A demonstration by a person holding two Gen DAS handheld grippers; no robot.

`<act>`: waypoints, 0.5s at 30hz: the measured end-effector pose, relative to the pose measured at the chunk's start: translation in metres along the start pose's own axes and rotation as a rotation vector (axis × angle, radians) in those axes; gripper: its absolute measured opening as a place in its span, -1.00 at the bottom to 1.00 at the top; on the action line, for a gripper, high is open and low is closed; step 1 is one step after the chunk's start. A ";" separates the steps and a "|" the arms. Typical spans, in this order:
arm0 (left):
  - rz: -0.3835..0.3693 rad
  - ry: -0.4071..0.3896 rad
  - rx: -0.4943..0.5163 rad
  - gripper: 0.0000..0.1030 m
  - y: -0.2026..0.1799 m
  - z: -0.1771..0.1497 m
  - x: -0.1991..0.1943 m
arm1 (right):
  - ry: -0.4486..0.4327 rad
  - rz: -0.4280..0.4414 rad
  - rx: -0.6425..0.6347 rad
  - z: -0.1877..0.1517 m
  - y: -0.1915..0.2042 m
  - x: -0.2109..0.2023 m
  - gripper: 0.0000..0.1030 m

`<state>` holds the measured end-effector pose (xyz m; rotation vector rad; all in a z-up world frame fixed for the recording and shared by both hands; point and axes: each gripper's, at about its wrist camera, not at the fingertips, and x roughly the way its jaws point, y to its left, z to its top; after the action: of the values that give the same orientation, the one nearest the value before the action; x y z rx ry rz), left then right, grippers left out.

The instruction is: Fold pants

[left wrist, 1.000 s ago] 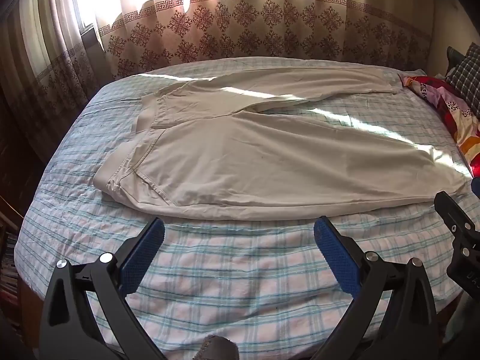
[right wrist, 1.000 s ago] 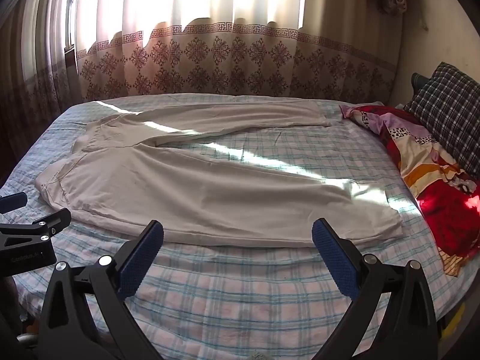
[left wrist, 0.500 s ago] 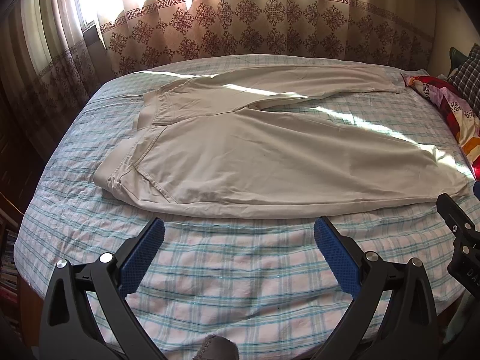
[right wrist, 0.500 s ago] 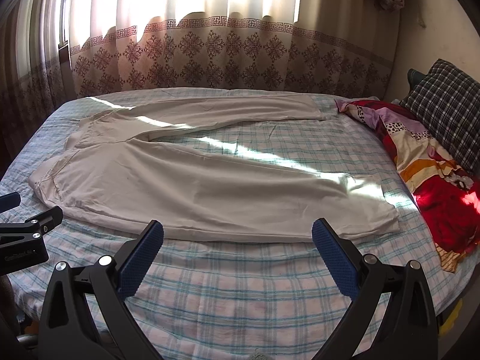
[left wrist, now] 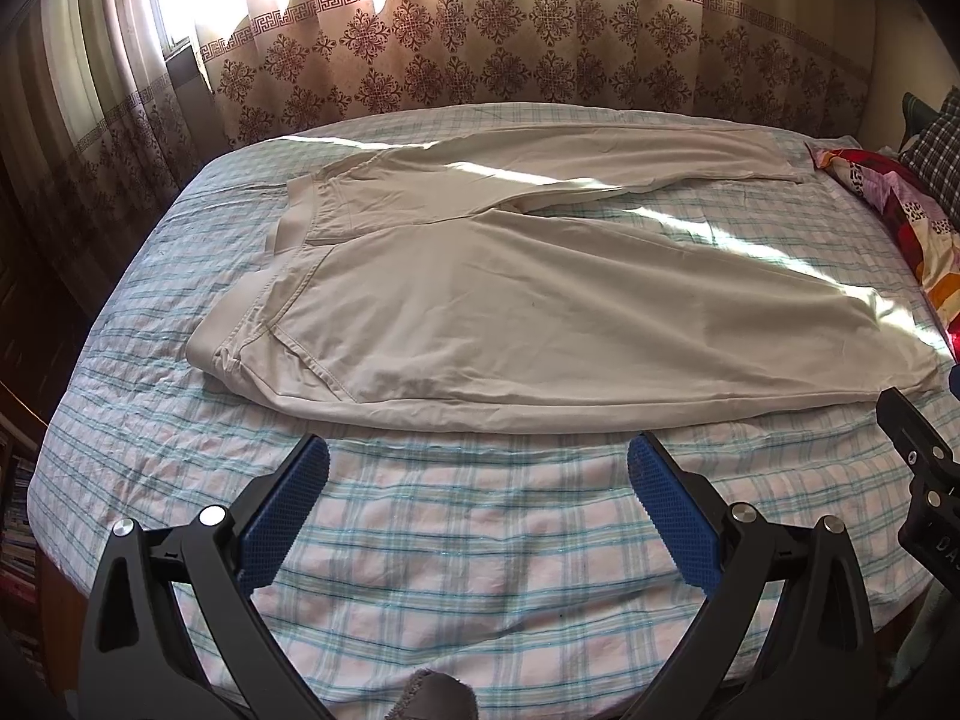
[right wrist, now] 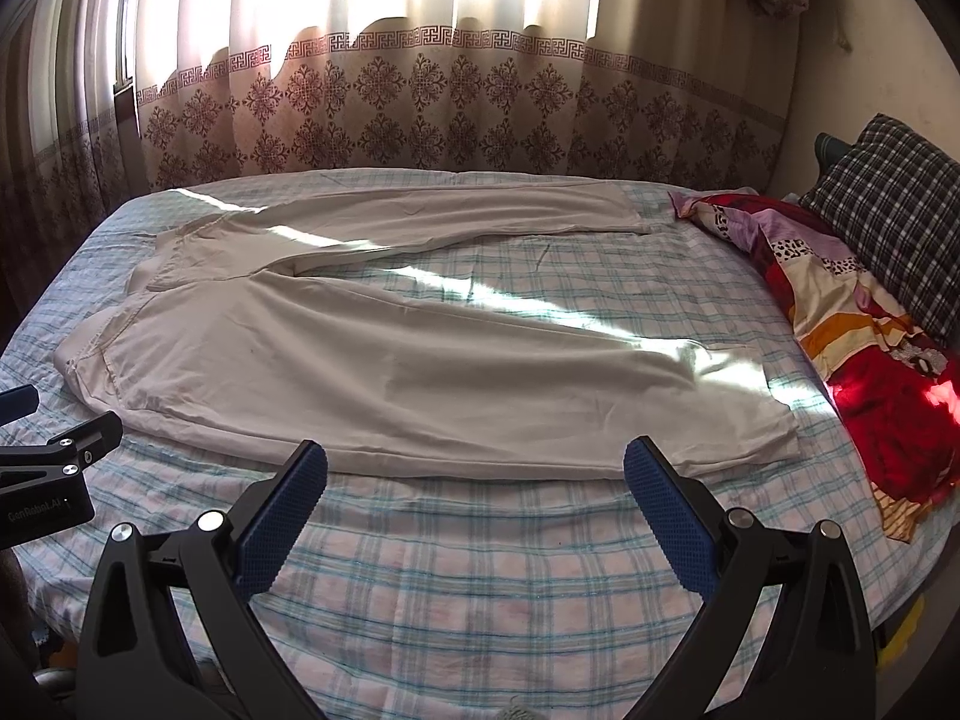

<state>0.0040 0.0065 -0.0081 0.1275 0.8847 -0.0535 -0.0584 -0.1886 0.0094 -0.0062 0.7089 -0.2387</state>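
Observation:
Beige pants (left wrist: 540, 312) lie flat on the bed, waistband to the left, both legs spread apart toward the right; they also show in the right wrist view (right wrist: 390, 360). My left gripper (left wrist: 478, 462) is open and empty, hovering just short of the pants' near edge. My right gripper (right wrist: 476, 465) is open and empty, also near that near edge, closer to the near leg's cuff (right wrist: 756, 432). Each gripper shows at the edge of the other's view.
The bed has a blue-and-pink checked sheet (left wrist: 480, 540). A red patterned blanket (right wrist: 840, 324) and a dark checked pillow (right wrist: 894, 210) lie at the right. A patterned curtain (left wrist: 480, 48) hangs behind the bed. Sunlight stripes cross the pants.
Both grippers have moved slightly forward and higher over the bed; the pants have not moved. Both stay open.

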 end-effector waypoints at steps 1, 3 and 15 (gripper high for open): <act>0.000 0.001 0.000 0.95 0.000 0.000 0.000 | 0.001 0.000 0.000 0.000 0.000 0.000 0.91; 0.000 0.000 0.000 0.96 0.000 0.000 0.000 | 0.001 -0.001 0.000 -0.001 0.000 0.001 0.91; -0.002 0.005 0.003 0.96 -0.002 -0.001 0.001 | 0.017 0.000 0.004 -0.002 -0.001 0.005 0.91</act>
<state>0.0042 0.0048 -0.0098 0.1291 0.8896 -0.0562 -0.0567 -0.1903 0.0046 0.0000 0.7257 -0.2401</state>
